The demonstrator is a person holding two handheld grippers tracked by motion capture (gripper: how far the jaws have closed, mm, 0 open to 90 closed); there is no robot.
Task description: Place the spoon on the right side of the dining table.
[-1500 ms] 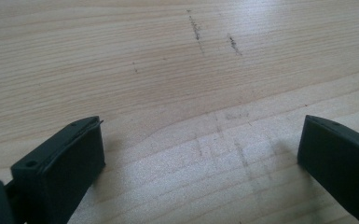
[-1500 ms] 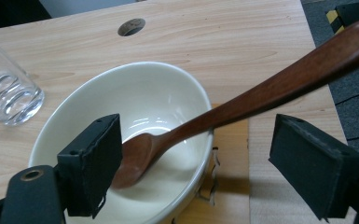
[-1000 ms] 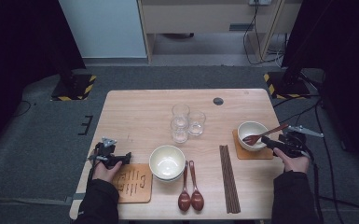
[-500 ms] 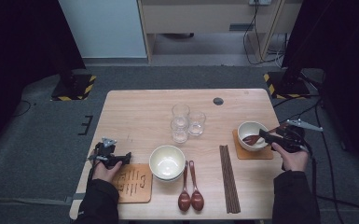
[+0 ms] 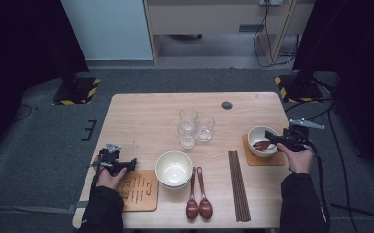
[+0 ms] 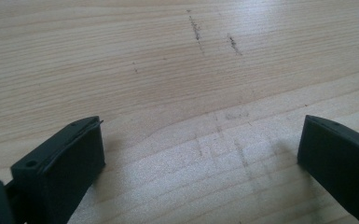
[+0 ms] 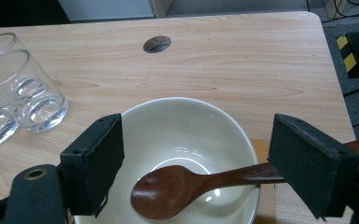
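A small white bowl (image 5: 258, 134) (image 7: 182, 109) stands on a brown coaster (image 5: 267, 159) at the table's right side. A dark wooden spoon (image 5: 261, 144) (image 7: 177, 186) lies in it, its handle running out over the rim and behind one jaw. My right gripper (image 5: 272, 138) (image 7: 200, 140) hovers at the bowl's right rim, open wide, its jaws straddling the bowl without pressing on the spoon. At the left, my left gripper (image 5: 132, 164) (image 6: 200, 149) rests low over bare wood, open, with nothing between its jaws.
A larger cream bowl (image 5: 174, 167) sits front centre, with two wooden spoons (image 5: 197, 204) and dark chopsticks (image 5: 238, 184) to its right. Three glasses (image 5: 194, 126) (image 7: 32, 93) cluster mid-table. A marked wooden mat (image 5: 138, 191) lies by the left hand. A cable hole (image 5: 227, 105) is at the back.
My right gripper has moved a little away and toward the bowl. The spoon's handle, which stuck out up and to the right, now lies lower under the gripper. The left hand has kept still.
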